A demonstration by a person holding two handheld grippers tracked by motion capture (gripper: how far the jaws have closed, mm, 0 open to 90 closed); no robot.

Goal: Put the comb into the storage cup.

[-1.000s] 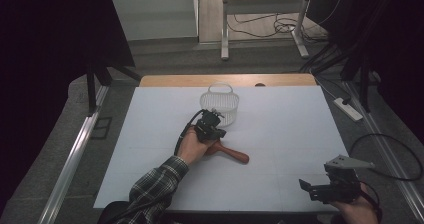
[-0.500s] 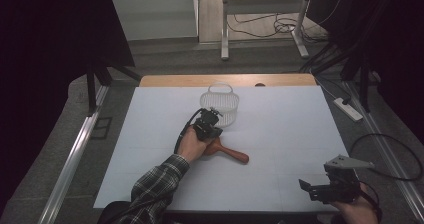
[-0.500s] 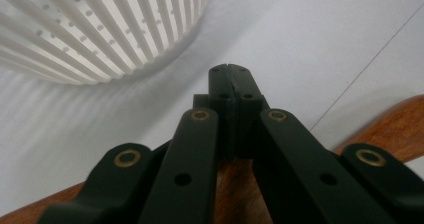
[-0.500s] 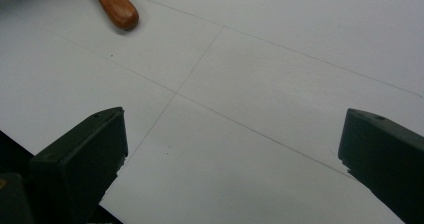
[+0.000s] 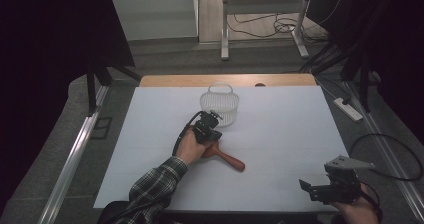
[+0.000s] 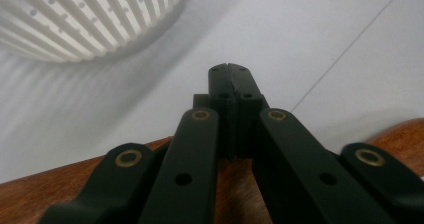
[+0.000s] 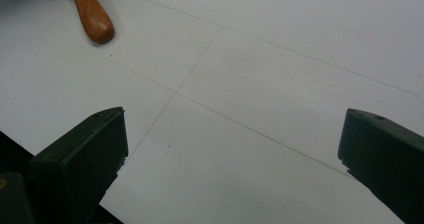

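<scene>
The white table (image 5: 280, 134) carries a slatted white basket (image 5: 220, 104) near its far edge. Just before it lies a wooden-handled utensil (image 5: 231, 160). The left tool (image 5: 211, 125), jaws pressed together, rests over the wood, seemingly pinning it. The right tool (image 5: 320, 191) waits gaping, well apart.

A brown wooden utensil with a rounded handle (image 5: 230, 159) lies flat near the middle of the white worktop (image 5: 280, 129), handle end pointing right and near. A white slatted plastic basket with a loop handle (image 5: 219, 103) stands upright just beyond it, farther off.
</scene>
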